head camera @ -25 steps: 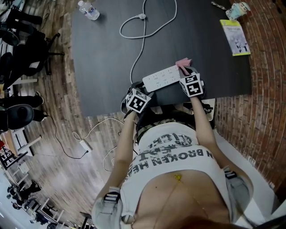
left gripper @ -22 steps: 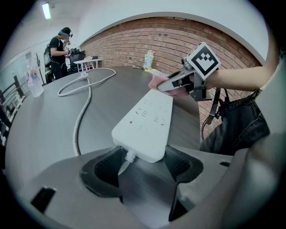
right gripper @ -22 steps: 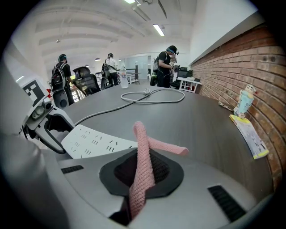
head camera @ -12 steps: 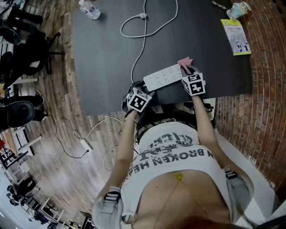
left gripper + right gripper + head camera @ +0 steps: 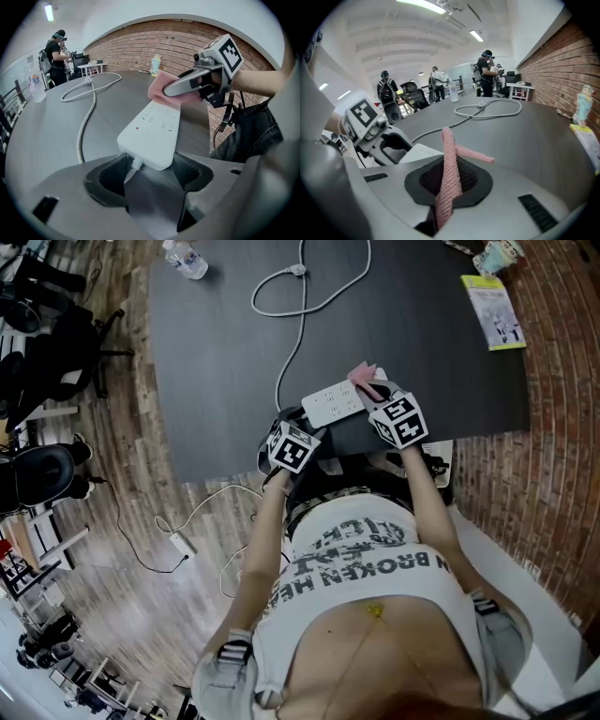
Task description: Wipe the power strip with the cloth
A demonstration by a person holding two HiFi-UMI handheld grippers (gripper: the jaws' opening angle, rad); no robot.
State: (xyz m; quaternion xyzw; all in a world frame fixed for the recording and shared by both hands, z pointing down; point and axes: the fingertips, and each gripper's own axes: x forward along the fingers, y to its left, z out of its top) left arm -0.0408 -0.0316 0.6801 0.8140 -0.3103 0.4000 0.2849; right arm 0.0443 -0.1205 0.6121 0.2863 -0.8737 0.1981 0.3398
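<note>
Two grippers shared the job. The left gripper (image 5: pixel 150 173) had its jaws narrowed onto the cord end of the strip (image 5: pixel 152 129), holding it flat near the front edge of the tabletop (image 5: pixel 216 352). The right gripper (image 5: pixel 451 180) had its jaws pressed together on the cloth (image 5: pixel 449 164), a pink fold standing up between them with a tail poking forward. In the left gripper view the cloth lay on the strip's far end, under the right jaws. The wipe looked under way, not finished. The cloth covered only that far part, and the near stretch of sockets up to the left jaws lay bare and probably had yet to get a pass. The cord (image 5: pixel 300 334) looped away across the tabletop.
</note>
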